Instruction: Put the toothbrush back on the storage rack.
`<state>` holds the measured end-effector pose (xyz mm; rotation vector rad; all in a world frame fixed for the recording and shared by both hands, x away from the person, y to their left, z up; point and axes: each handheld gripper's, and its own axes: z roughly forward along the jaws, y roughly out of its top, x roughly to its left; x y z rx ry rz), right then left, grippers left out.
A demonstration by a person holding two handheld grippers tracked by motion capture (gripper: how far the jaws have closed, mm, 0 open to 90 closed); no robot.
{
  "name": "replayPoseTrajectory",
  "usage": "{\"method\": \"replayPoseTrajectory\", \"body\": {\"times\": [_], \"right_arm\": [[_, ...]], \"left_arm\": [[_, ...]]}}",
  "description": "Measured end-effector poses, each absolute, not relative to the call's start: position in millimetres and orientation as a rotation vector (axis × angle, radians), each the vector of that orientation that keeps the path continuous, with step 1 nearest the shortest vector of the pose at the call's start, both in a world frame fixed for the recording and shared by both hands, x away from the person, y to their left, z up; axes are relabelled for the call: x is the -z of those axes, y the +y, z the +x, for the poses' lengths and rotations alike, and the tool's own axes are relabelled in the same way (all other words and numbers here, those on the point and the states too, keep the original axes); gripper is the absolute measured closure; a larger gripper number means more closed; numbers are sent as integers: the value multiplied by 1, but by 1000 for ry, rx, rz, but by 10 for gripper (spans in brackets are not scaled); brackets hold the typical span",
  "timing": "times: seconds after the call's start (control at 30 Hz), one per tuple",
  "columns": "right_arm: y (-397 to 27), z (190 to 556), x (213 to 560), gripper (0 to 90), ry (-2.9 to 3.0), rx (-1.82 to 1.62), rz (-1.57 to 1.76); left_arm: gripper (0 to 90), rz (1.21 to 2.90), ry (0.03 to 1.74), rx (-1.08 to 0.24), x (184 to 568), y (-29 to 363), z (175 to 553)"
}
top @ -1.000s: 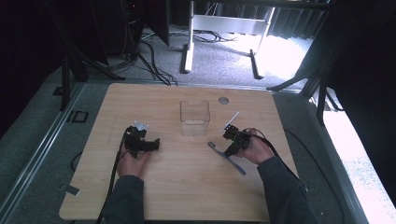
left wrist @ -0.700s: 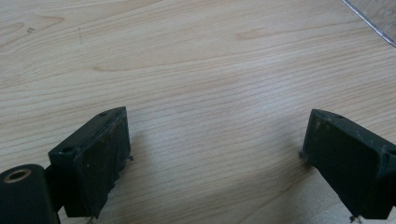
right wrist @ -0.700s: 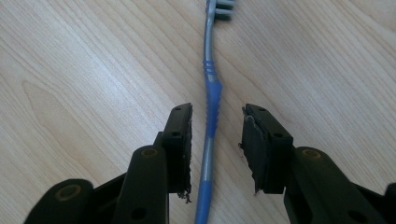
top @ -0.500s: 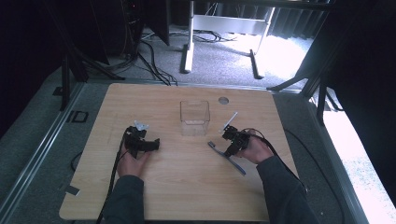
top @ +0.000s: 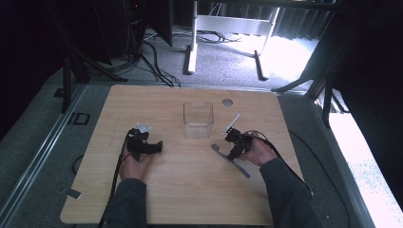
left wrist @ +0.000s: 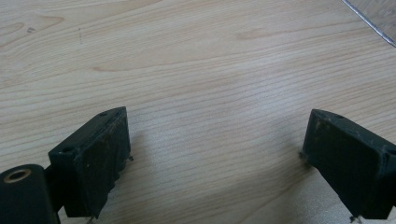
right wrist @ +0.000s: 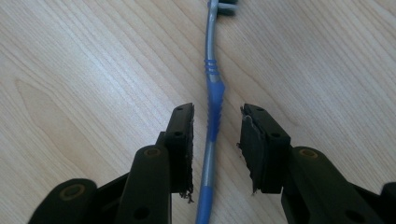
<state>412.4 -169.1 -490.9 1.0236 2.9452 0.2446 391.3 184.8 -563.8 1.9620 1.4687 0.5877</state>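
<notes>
Our right gripper [right wrist: 215,140] straddles the toothbrush [right wrist: 214,100], jaws closing but not yet touching, ready to grasp; left gripper [left wrist: 215,158] rests spread, idle.

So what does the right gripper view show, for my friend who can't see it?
A blue and grey toothbrush lies flat on a light wooden table, running between the two black jaws of the right gripper. The jaws have just been closing around its handle, with a gap on each side.
</notes>
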Motion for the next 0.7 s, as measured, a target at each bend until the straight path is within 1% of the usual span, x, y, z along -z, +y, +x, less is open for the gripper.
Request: {"method": "replayPoseTrajectory", "body": {"times": [0.7], "right_arm": [[-163, 417, 497, 663, 2975, -182, 1009]], "left_arm": [[79, 1962, 1469, -588, 564, 185, 391]]}}
